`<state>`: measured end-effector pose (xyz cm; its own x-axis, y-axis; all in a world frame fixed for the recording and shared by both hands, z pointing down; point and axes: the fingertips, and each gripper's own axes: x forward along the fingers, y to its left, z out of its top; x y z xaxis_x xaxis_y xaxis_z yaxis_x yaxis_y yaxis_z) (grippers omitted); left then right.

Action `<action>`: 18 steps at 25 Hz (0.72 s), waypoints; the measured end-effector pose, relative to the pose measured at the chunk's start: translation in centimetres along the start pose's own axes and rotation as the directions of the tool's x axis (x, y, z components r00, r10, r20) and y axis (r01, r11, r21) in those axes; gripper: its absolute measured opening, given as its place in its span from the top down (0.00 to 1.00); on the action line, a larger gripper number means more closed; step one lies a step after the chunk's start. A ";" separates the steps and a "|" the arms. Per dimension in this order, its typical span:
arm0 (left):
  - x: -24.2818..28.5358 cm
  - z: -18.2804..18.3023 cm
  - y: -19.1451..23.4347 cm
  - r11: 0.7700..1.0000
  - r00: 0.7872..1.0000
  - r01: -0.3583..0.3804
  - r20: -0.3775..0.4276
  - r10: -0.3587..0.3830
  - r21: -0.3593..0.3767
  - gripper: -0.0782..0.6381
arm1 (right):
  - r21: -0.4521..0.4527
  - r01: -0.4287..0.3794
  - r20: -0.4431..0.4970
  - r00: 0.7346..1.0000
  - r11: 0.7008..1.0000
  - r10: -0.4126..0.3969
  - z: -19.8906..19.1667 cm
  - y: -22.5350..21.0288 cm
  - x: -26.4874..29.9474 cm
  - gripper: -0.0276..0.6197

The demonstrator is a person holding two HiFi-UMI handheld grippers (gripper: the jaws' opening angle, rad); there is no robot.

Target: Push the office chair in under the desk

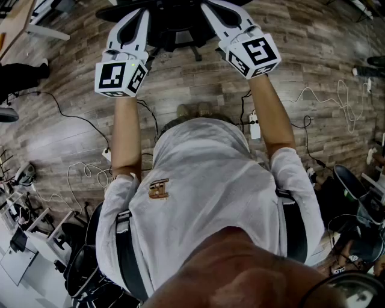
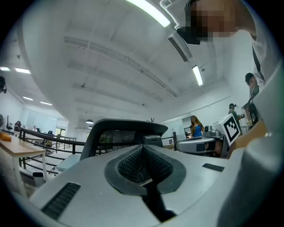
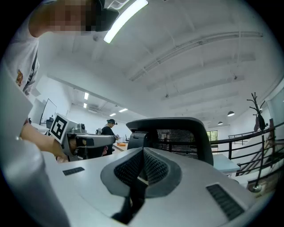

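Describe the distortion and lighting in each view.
Head view: even light, wood floor planks bowed by the wide lens, the person's head at the bottom dark and blurred. Left gripper view: fisheye with black corners, ceiling light glaring. Right gripper view: same vignette, strip light blown out, chair sharp.

This is an open-plan office with a high white ceiling. Long strip lights [image 2: 197, 75] run overhead. There is a mesh-backed office chair [image 3: 177, 133], a wood-topped bench [image 2: 20, 147], a black railing [image 3: 248, 142], a coat stand [image 3: 256, 106] and a power strip [image 1: 254, 128] lying on the wood-plank floor [image 1: 72, 129].
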<state>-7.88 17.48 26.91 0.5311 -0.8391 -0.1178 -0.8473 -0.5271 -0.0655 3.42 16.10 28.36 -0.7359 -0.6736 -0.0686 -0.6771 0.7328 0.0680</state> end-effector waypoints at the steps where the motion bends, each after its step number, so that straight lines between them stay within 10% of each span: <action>1: 0.0 0.1 0.0 1.000 1.000 0.000 0.000 0.000 0.000 0.86 | -0.001 0.000 0.001 1.000 1.000 0.000 0.1 0.0 0.0 0.90; 18: -0.1 -0.4 0.4 0.998 0.999 0.028 -0.016 -0.028 0.048 0.86 | -0.007 -0.005 0.010 1.000 1.000 0.005 -0.2 0.8 0.4 0.90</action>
<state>-8.26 17.35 27.30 0.5543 -0.8262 -0.1001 -0.8313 -0.5436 -0.1161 2.52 16.39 28.55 -0.7393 -0.6688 -0.0782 -0.6733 0.7355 0.0757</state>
